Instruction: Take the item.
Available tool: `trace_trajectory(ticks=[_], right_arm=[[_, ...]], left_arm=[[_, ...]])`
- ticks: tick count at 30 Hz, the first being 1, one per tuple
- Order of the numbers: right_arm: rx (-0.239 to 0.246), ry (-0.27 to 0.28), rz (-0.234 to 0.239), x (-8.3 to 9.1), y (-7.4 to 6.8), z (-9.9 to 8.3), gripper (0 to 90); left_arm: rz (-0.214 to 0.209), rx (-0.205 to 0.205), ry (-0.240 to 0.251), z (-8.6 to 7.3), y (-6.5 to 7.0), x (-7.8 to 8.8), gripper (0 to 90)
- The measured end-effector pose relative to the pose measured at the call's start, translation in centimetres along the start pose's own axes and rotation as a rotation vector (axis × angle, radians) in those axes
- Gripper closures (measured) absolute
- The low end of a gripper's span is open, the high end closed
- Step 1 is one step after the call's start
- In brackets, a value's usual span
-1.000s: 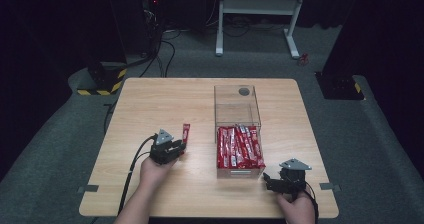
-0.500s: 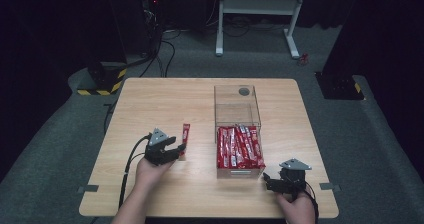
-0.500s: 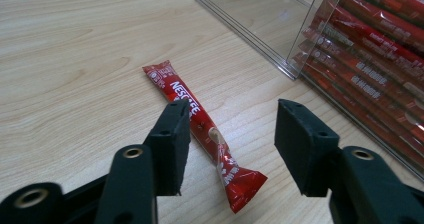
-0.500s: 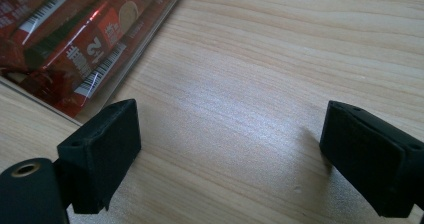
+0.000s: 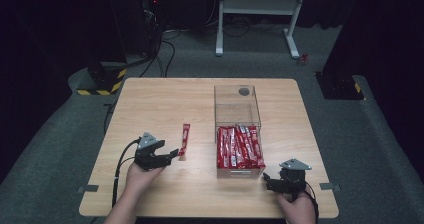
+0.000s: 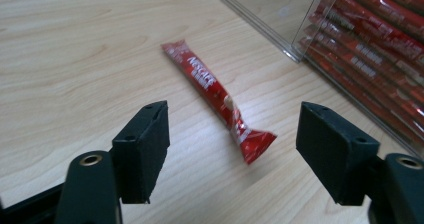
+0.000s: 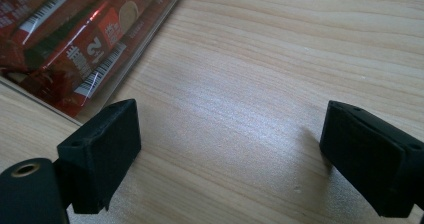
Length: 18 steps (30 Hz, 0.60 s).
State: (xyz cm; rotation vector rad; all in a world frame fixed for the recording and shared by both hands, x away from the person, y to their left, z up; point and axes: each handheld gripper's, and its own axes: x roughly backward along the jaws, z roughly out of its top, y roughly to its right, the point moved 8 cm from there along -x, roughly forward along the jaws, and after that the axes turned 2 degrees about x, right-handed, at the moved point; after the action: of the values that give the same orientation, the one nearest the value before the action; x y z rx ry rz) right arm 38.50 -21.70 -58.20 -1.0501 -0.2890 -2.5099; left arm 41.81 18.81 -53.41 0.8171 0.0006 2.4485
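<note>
The clear box [image 5: 238,115] blurred its far packets. The left gripper [image 5: 173,154] had just spread, drawing back from the red packet [image 5: 184,138]; the right gripper [image 5: 267,178] stayed spread, empty.

Lab or studio (dark curtains): grey carpet [image 5: 60,149], white stand [image 5: 260,14], floor cables [image 5: 165,49].

Loose red foil snack stick [image 5: 184,139] on the light wooden worktop [image 5: 150,104]: one
Clear plastic rectangular box [image 5: 237,115]: one
Red snack sticks inside that box [image 5: 239,146]: many, packed too close to count
Black two-jaw tongs: two, left [image 5: 171,155] and right [image 5: 266,178]
</note>
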Motion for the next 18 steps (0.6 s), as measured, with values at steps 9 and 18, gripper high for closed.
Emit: trace_trajectory(ticks=[9,18], right_arm=[[0.006,-0.001,0.003,0.0,0.0,0.0,9.1],[0.009,0.0,0.002,0.0,0.0,0.0,9.1]], left_arm=[[0.047,0.009,-0.055,-2.3,-2.1,1.7,23.6],[0.117,0.009,-0.121,-5.7,-4.3,3.5,20.8]])
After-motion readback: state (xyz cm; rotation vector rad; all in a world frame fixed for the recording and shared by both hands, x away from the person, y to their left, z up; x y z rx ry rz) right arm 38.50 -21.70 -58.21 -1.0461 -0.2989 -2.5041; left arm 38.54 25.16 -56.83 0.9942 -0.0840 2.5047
